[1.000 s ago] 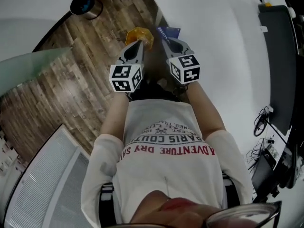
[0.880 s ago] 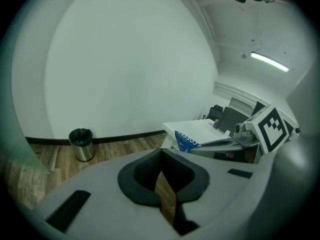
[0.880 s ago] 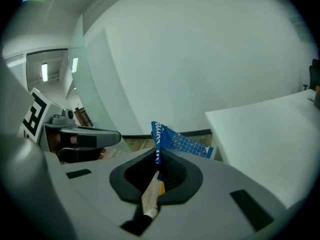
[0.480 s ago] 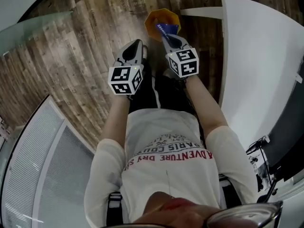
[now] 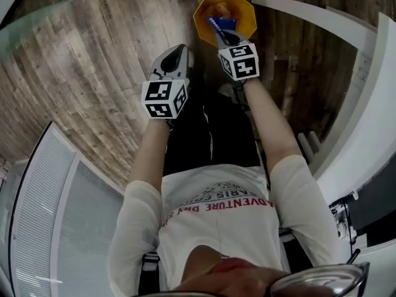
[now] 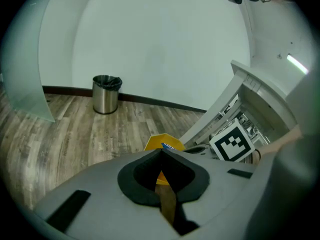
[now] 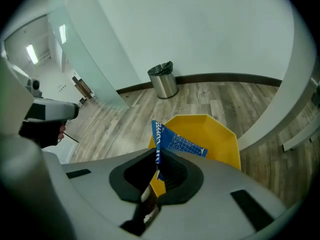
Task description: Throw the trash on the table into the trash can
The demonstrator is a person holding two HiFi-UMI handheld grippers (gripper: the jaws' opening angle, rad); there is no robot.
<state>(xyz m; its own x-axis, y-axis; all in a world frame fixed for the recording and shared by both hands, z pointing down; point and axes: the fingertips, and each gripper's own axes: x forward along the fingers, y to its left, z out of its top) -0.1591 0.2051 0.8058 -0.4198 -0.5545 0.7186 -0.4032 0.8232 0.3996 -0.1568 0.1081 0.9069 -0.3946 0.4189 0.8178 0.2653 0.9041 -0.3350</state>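
Two grippers hang over the wooden floor (image 5: 93, 60). My left gripper (image 5: 177, 54), at the left, has its jaws together on nothing; just right of it my right gripper (image 5: 226, 37) is clamped on the blue printed sachet (image 7: 172, 141), which pokes out above the yellow octagonal plastic trash can (image 5: 245, 18). I judge this the drop step; next I should part the right jaws squarely over the opening, so the light sachet falls inside rather than drifting past the rim.
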